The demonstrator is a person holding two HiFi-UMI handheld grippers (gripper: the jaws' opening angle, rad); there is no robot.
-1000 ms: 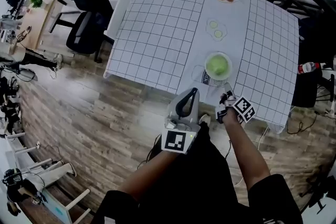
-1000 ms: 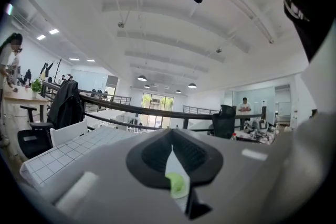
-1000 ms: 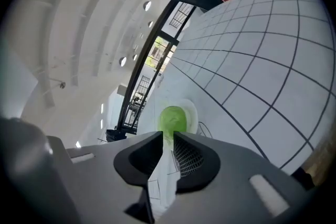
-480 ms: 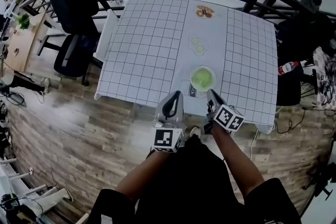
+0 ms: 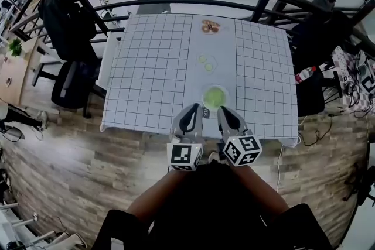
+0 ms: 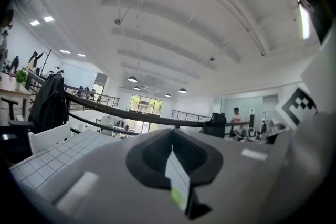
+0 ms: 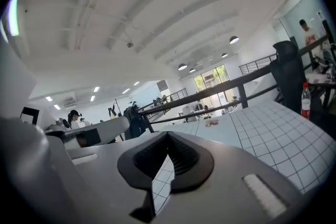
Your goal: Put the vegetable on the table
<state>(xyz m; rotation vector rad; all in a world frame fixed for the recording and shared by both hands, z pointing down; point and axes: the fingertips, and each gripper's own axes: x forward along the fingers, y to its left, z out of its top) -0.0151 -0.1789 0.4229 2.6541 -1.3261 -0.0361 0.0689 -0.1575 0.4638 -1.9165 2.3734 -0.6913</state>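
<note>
Pressed together, empty, on left gripper (image 5: 192,109) and right gripper (image 5: 223,109) (both at bowl's (image 5: 204,97) 6 o'clock); spread one, reach toward 12, pinch vegetable (image 5: 215,96) lightly

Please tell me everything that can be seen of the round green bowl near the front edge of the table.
The bowl is round, with a pale rim and light green contents; its material cannot be told. It stands upright on the plain grey middle strip of the table, between the two squared parts, close to the near edge. The right gripper ends just short of it and seems not to touch it.
</note>
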